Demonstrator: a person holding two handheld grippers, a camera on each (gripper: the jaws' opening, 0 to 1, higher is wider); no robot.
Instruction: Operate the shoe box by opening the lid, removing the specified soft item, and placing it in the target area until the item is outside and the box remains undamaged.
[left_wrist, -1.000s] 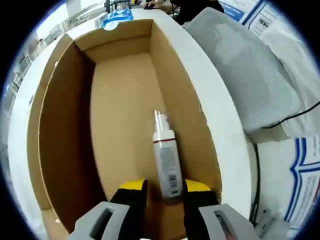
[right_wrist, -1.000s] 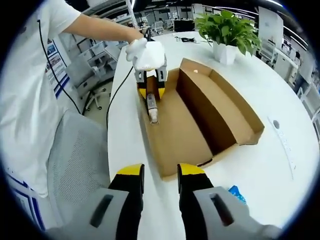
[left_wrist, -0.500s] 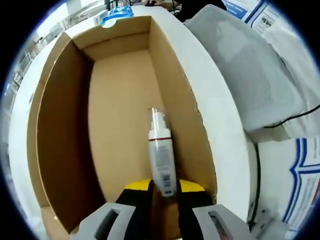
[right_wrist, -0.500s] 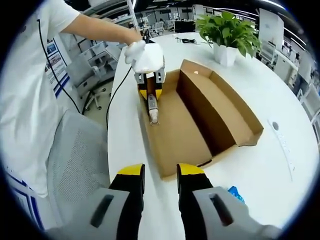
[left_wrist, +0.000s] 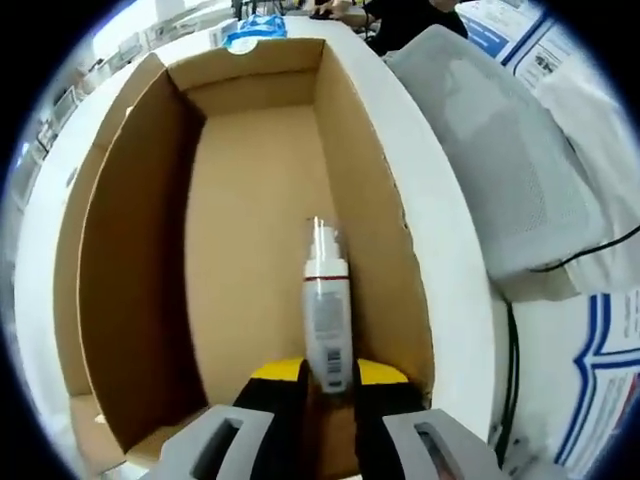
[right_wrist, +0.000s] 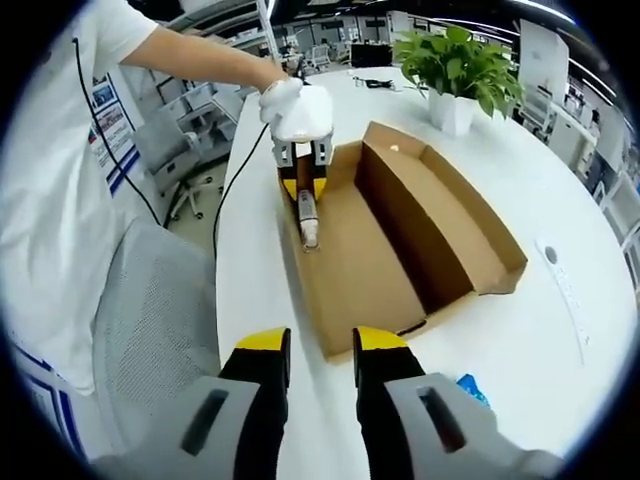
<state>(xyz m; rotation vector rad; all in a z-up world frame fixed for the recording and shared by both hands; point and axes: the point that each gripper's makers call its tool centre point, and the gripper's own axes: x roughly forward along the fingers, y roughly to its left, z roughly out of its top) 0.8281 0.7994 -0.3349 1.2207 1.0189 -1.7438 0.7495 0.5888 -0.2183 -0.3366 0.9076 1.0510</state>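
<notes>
An open brown cardboard shoe box (left_wrist: 130, 250) lies lidless on the white table (right_wrist: 520, 340). Inside it, by the box's right wall, is a white bottle (left_wrist: 325, 310) with a red ring and a clear cap. My left gripper (left_wrist: 330, 378) is shut on the bottle's lower end, yellow-tipped jaws pressing both sides. In the right gripper view the box (right_wrist: 440, 230) runs away from me; the left gripper (right_wrist: 303, 190), held by a white-gloved hand, grips the bottle (right_wrist: 308, 225) at the far end. My right gripper (right_wrist: 320, 345) hangs open over the table just short of the box's near end, holding nothing.
A grey mesh chair (right_wrist: 150, 330) stands at the table's left edge, also seen as the chair (left_wrist: 500, 150). A potted plant (right_wrist: 455, 70) stands beyond the box. A blue packet (right_wrist: 470, 388) lies near my right gripper. A person in a white shirt (right_wrist: 60, 180) stands left.
The left gripper's jaws have drawn in and shut on the bottle. The left gripper view has shifted a little over the box. The right gripper has stayed put.
</notes>
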